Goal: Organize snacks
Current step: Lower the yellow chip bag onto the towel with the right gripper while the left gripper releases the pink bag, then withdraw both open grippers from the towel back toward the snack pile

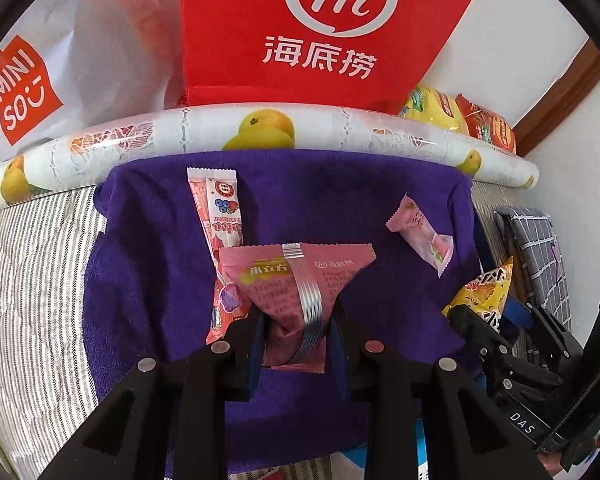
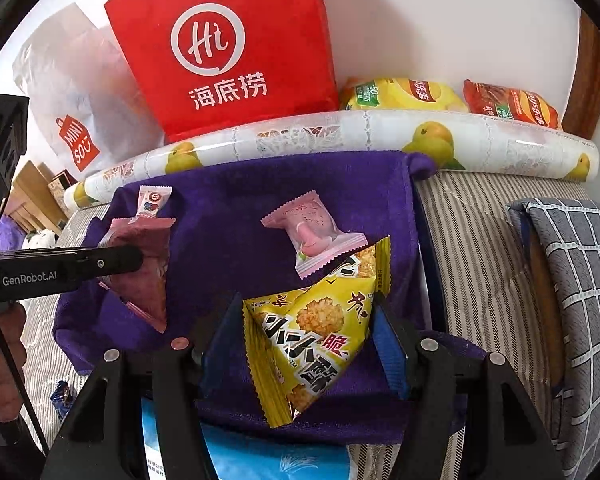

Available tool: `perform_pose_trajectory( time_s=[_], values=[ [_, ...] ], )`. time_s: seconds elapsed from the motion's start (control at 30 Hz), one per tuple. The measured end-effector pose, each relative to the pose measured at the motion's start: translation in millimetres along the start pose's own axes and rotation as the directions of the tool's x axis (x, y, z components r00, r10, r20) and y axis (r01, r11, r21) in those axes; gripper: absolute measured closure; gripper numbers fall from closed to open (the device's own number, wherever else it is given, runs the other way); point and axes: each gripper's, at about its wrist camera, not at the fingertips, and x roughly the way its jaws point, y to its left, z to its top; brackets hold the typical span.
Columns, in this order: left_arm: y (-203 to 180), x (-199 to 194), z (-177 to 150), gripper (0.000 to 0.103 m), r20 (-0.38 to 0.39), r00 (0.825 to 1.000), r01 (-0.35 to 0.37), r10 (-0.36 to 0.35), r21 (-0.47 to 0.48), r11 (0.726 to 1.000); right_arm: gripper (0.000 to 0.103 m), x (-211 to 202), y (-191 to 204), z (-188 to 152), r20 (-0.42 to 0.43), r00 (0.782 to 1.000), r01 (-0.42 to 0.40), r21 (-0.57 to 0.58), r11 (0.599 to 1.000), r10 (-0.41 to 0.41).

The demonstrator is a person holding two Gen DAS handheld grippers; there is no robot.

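A pink triangular snack packet (image 1: 296, 280) with a silver seam hangs over the purple towel (image 1: 148, 280), and my left gripper (image 1: 298, 332) is shut on its lower end. A long berry-print strip snack (image 1: 216, 208) lies partly under it. A small pink candy pack (image 1: 420, 232) lies on the towel to the right. My right gripper (image 2: 306, 340) is shut on a yellow triangular rice-cracker packet (image 2: 312, 332), just above the towel (image 2: 228, 208). That yellow packet (image 1: 484, 292) also shows at the right edge of the left wrist view. In the right wrist view the left gripper (image 2: 140, 264) holds the pink packet (image 2: 144, 280) at the left.
A red paper bag (image 2: 228, 52) and a white Miniso bag (image 2: 76, 92) stand behind a fruit-patterned roll (image 2: 340, 136). Yellow (image 2: 404, 94) and orange chip bags (image 2: 512, 106) lie behind it too. A grey checked cushion (image 2: 580, 280) is on the right, and a hand (image 2: 0, 364) at the lower left.
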Motion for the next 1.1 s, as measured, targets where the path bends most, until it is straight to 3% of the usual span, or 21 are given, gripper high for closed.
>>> perform_pose_trajectory(
  time_s=[0.27, 0.43, 0.57, 0.67, 0.77, 1.1],
  values=[
    [-3.1, 3.0, 0.2, 0.076, -0.006, 1.0, -0.005, 0.005, 0.012, 1.0, 0.039, -0.6, 3.2, -0.3, -0.009, 1.0, 0.006, -0.02, 1.0, -0.007],
    [-1.2, 3.7, 0.4, 0.076, -0.008, 1.0, 0.001, -0.001, 0.009, 1.0, 0.029, -16.3, 9.3, -0.4, 0.058, 0.998, -0.001, -0.053, 0.999, 0.004],
    [-2.0, 2.5, 0.2, 0.076, -0.006, 1.0, 0.0, 0.001, 0.019, 1.0, 0.028, -26.1, 14.1, -0.5, 0.105, 0.994, -0.023, -0.072, 0.997, 0.03],
    [-4.0, 0.6, 0.5, 0.069, -0.002, 1.0, 0.002, -0.002, 0.029, 1.0, 0.028, -28.1, 15.8, -0.2, 0.112, 0.992, -0.045, -0.073, 0.996, 0.053],
    [-5.9, -5.3, 1.3, 0.056, 0.019, 1.0, 0.005, -0.006, 0.044, 0.999, 0.028, -28.2, 18.5, -0.7, 0.114, 0.992, -0.05, -0.079, 0.996, 0.059],
    [-7.0, -27.4, 0.3, 0.054, 0.055, 0.998, 0.028, -0.031, 0.051, 0.998, 0.028, -36.3, 13.7, 0.7, 0.159, 0.983, -0.088, -0.04, 0.995, 0.094]
  ],
)
